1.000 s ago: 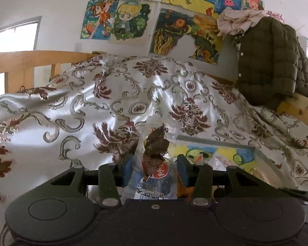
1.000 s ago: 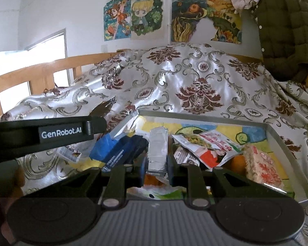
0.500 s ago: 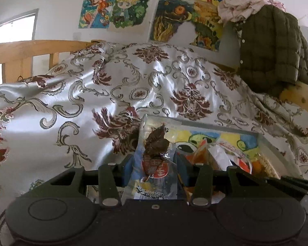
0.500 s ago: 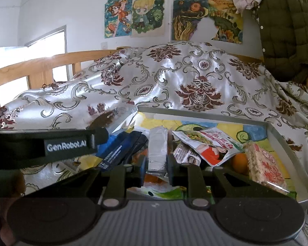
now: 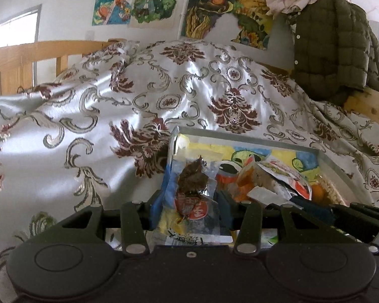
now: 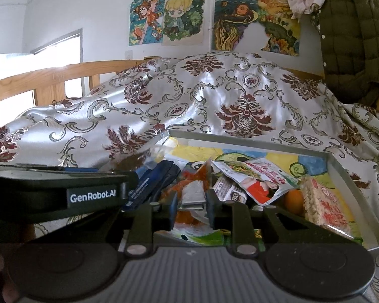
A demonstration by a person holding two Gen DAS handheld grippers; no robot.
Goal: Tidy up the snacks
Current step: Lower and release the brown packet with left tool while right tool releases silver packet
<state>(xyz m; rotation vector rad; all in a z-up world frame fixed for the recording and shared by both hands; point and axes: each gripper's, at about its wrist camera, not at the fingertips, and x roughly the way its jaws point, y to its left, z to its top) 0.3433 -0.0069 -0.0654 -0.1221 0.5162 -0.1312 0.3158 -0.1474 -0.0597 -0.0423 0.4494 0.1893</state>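
A bed draped in a shiny silver satin cover (image 6: 214, 96) with maroon damask motifs fills most of both views; a wooden bed rail (image 6: 50, 78) runs at nine o'clock, cartoon posters (image 6: 179, 17) hang on the wall at twelve, and an olive quilted jacket (image 6: 353, 40) hangs at two o'clock; on the cover sits a shallow grey metal tray (image 6: 346, 176) lined with a yellow and blue cartoon drawing, its far rim at twelve o'clock of the right gripper; inside it lie a dark blue flat packet (image 6: 151, 184) at ten o'clock, a white and red printed snack bag (image 6: 260, 179) at one o'clock, a pale puffed-rice cake in clear wrap (image 6: 326, 207) at three o'clock with an orange fruit (image 6: 293, 199) just beside it, and a green and white packet (image 6: 202, 237) at six; the left gripper (image 5: 189, 207) is clamped on a clear plastic packet of dark dried snack with a red round label (image 5: 192, 194), held upright over the tray's near left corner; the right gripper (image 6: 190, 207) is closed on a slim silver foil packet (image 6: 193, 194) above the tray's middle; compared with a second ago, the left gripper has carried its packet from over the bare cover to over the tray, and the silver packet sits lower among the snacks.
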